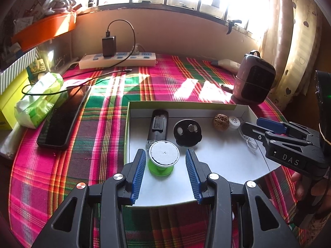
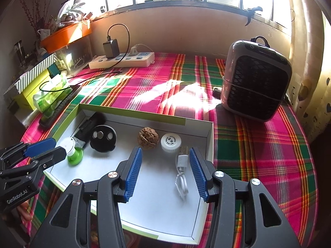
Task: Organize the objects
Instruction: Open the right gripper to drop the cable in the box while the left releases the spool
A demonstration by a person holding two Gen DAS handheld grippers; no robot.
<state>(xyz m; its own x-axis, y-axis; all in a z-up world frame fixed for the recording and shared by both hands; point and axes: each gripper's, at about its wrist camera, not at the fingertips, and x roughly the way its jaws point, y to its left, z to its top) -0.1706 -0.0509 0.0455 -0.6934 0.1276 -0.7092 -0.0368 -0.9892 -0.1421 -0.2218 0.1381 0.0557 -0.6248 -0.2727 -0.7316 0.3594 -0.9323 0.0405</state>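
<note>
A shallow white box (image 1: 186,104) (image 2: 134,111) with a green rim lies on the plaid cloth. Inside it are a green spool (image 1: 163,161) (image 2: 73,153), a long black device (image 1: 158,126), a black disc (image 1: 187,132) (image 2: 103,138), a walnut (image 1: 221,122) (image 2: 148,138), a white cap (image 1: 234,122) (image 2: 171,142) and a white USB cable (image 2: 182,171). My left gripper (image 1: 165,152) (image 2: 59,145) stands open around the upright spool, pads off it. My right gripper (image 2: 165,149) (image 1: 251,124) is open over the box's right end. The cable lies between its fingers, untouched.
A small heater (image 2: 256,82) stands at the back right. A power strip (image 1: 118,61) with a black charger (image 1: 108,46) lies by the wall. A phone (image 1: 62,119), a tissue pack (image 1: 41,99) and stacked boxes (image 1: 12,95) sit at the left.
</note>
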